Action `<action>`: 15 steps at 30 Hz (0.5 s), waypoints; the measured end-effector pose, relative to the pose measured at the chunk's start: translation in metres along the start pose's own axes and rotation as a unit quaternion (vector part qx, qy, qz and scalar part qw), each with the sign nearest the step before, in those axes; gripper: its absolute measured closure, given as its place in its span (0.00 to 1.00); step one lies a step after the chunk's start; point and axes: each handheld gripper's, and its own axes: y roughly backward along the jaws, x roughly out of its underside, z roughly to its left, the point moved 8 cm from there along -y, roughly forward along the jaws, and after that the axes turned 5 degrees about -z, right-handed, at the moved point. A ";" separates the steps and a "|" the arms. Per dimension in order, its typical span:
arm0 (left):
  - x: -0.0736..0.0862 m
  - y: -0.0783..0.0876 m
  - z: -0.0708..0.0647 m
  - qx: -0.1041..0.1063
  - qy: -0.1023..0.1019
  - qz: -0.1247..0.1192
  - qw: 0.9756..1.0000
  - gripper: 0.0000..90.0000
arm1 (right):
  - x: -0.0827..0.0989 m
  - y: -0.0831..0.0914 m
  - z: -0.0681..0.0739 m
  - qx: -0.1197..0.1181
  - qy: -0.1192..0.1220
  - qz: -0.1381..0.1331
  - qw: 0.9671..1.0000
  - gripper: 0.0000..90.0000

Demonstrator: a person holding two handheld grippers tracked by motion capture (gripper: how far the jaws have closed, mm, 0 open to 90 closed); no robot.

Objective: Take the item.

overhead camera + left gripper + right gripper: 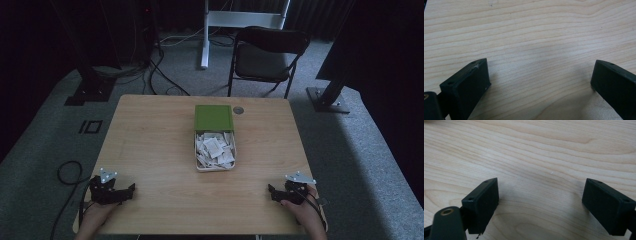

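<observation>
Spanning dim carpet, pale wooden table (150, 150)

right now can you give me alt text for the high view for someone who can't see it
A person rests the left tool and right tool on the near corners of a light wooden table, both open and holding nothing. At the table's middle sits a white tray full of small white packets, its green lid lying just beyond it. A dark folding chair stands behind on grey carpet.

Table: light wooden square tabletop (150, 150) — grain runs across.
Chair: black folding chair (267, 55) beyond far edge.
Frame: white metal stand (240, 20) behind chair.
Floor: grey carpet (360, 150), black cables (160, 75).
</observation>
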 end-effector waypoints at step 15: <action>0.000 0.000 0.000 0.000 0.000 0.000 1.000 0.03 | 0.000 -0.001 -0.001 -0.008 0.006 0.002 1.000 0.15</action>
